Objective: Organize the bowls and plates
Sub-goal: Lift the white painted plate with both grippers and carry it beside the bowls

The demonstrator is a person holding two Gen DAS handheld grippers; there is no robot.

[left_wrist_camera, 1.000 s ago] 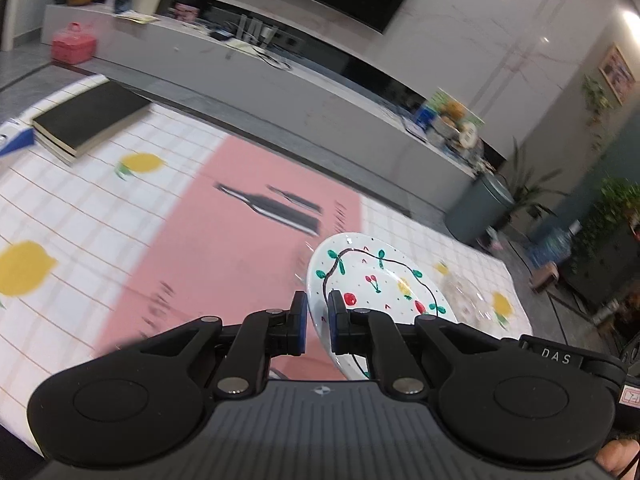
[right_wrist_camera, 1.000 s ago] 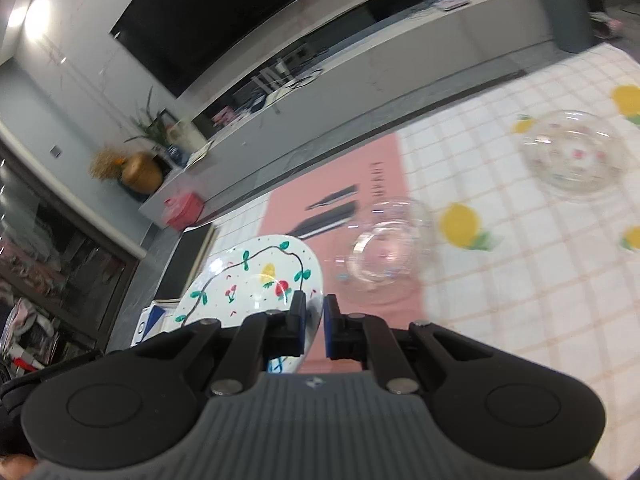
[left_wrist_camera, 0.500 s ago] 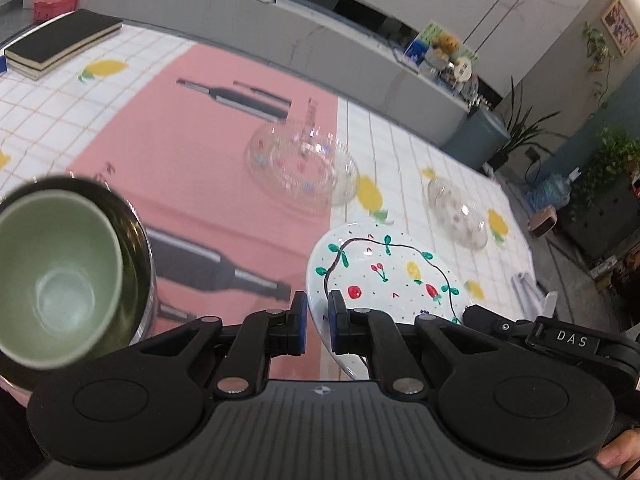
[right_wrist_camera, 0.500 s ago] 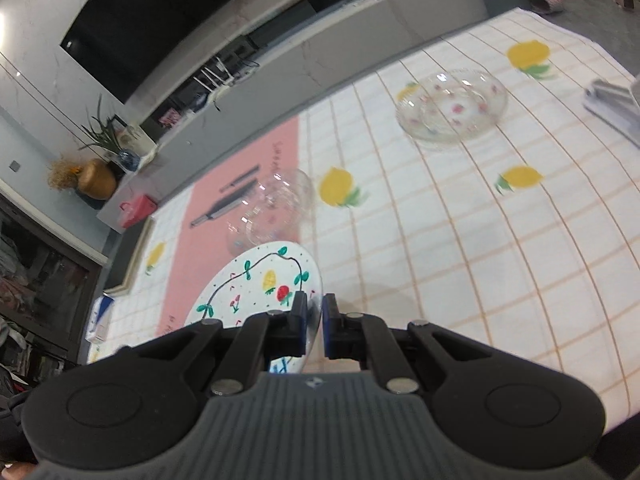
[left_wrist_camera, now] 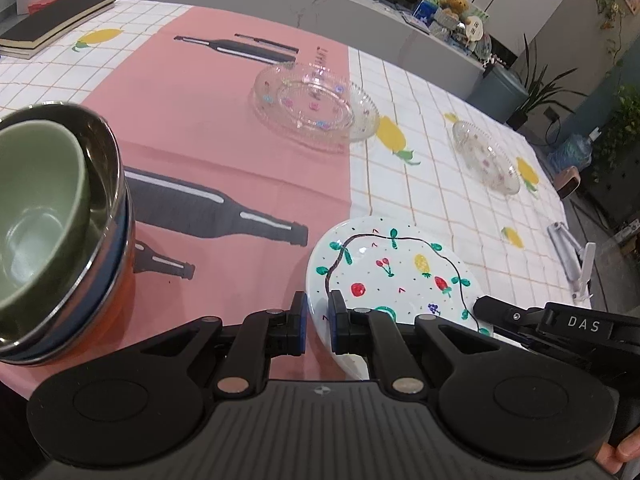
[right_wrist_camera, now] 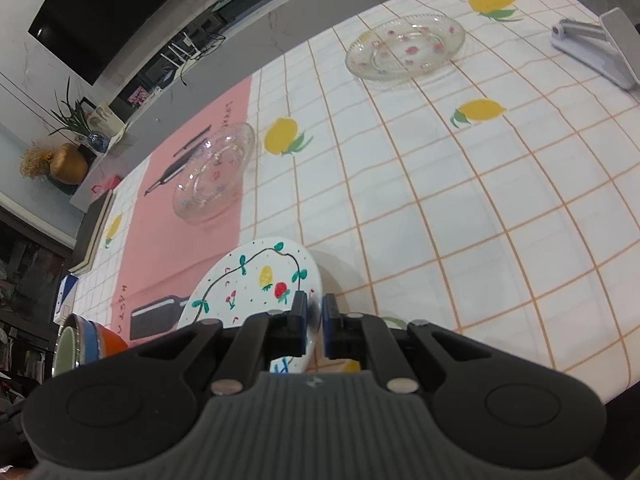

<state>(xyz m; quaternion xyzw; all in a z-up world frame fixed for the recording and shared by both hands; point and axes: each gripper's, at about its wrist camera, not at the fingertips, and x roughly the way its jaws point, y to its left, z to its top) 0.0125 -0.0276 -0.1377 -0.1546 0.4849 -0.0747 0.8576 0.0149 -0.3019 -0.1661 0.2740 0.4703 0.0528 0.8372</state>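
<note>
A: Left to right. Far left of the surface (left_wrist_camera: 420,184): green bowl (left_wrist_camera: 36,216) nested in a steel-lined bowl with an orange outside (left_wrist_camera: 104,288). Centre: clear glass plate (left_wrist_camera: 316,106) on the pink strip. Right of it: painted plate (left_wrist_camera: 396,276), white with fruit and a vine, near the front edge. Far right: smaller glass plate (left_wrist_camera: 486,156).

B: Gripper states?

A: Left hand-held gripper (left_wrist_camera: 317,322) is narrow, pinching the painted plate's left rim. Right hand-held gripper (right_wrist_camera: 315,326) is pinched tight on the opposite rim of the same plate (right_wrist_camera: 256,284). So 2 grips, 1 plate.

B: Step in hand?

A: My reading: carrying or setting down the painted plate with both hands. A shadow shows beside its far edge in the right wrist view, so it looks tilted or just off the cloth; I cannot tell whether it touches.

B: Next move?

A: Judgement only: level the plate, settle it flat or carry it to the central glass plate (right_wrist_camera: 216,172) to start a stack, then let go with both together. Uneven release could tip it.

B: Differences between views?

A: Left wrist view shows the bowl interiors and the right tool's body. Right wrist view shows only the bowl stack's edge (right_wrist_camera: 96,344), but adds the far glass plate (right_wrist_camera: 404,48) clearly and a grey folding stand (right_wrist_camera: 592,48).
</note>
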